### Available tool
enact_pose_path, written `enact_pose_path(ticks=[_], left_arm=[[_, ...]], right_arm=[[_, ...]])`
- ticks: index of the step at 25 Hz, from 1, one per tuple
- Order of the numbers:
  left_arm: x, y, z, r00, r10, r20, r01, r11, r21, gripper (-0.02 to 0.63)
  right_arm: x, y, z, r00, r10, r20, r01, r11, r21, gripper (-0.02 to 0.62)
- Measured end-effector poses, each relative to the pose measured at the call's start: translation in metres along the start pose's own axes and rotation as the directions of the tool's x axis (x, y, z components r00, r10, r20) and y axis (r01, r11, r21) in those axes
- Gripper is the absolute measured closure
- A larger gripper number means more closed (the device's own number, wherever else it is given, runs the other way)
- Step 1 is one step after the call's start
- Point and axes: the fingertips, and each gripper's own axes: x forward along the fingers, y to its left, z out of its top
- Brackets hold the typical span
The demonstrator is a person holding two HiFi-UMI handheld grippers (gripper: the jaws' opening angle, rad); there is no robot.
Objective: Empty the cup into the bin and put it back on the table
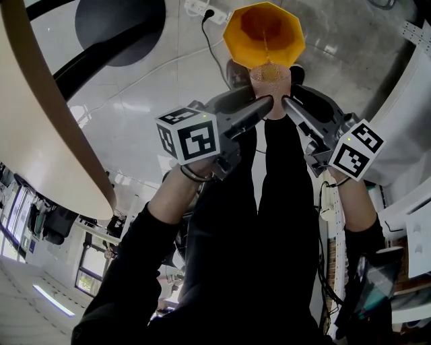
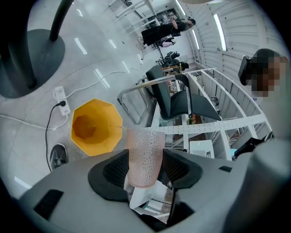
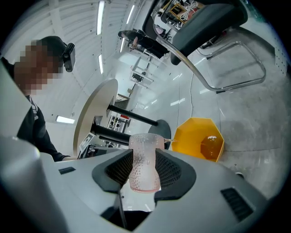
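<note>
A clear pink dimpled cup (image 1: 271,82) is tilted over an orange octagonal bin (image 1: 236,37) on the floor. A thin stream runs from its rim into the bin. My left gripper (image 1: 259,108) and right gripper (image 1: 291,106) both grip the cup from opposite sides. In the left gripper view the cup (image 2: 144,157) sits squeezed between the dark pads (image 2: 116,170), with the bin (image 2: 97,139) beyond. In the right gripper view the cup (image 3: 144,164) is likewise clamped, and amber liquid pools in the bin (image 3: 191,141).
A round table's pale edge (image 1: 54,128) curves at the left, with its dark disc base (image 1: 121,20) on the floor. A power strip and cable (image 2: 61,98) lie near the bin. A black chair (image 2: 177,95) stands close by. My shoe (image 2: 58,154) is beside the bin.
</note>
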Motion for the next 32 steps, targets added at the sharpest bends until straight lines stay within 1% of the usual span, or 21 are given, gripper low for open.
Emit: enact_pose_path(ticks=[8, 13, 20, 22, 26, 32], left_arm=[[-0.001, 0.002, -0.004, 1.000, 0.004, -0.013, -0.004, 0.999, -0.049, 0.365], [-0.002, 0.004, -0.007, 1.000, 0.008, -0.025, -0.010, 0.997, -0.074, 0.365], [-0.003, 0.002, -0.012, 0.999, -0.012, -0.043, 0.004, 0.983, -0.182, 0.365], [-0.003, 0.000, -0.013, 0.998, -0.011, -0.056, 0.001, 0.982, -0.188, 0.365], [-0.007, -0.011, -0.015, 0.997, -0.018, -0.071, 0.003, 0.980, -0.199, 0.365], [-0.010, -0.031, -0.016, 0.997, -0.037, -0.074, 0.018, 0.970, -0.244, 0.365]], right_arm=[[0.002, 0.000, -0.001, 1.000, -0.010, -0.016, 0.010, 1.000, 0.026, 0.434], [0.002, -0.001, -0.005, 0.998, -0.025, -0.050, 0.027, 0.999, 0.044, 0.434], [0.001, 0.001, -0.008, 0.995, -0.052, -0.086, 0.058, 0.996, 0.067, 0.435], [-0.001, 0.004, -0.009, 0.994, -0.053, -0.101, 0.059, 0.996, 0.065, 0.434], [-0.009, 0.013, -0.007, 0.994, -0.051, -0.101, 0.057, 0.996, 0.064, 0.435], [-0.022, 0.026, 0.002, 0.992, -0.061, -0.110, 0.067, 0.997, 0.049, 0.435]])
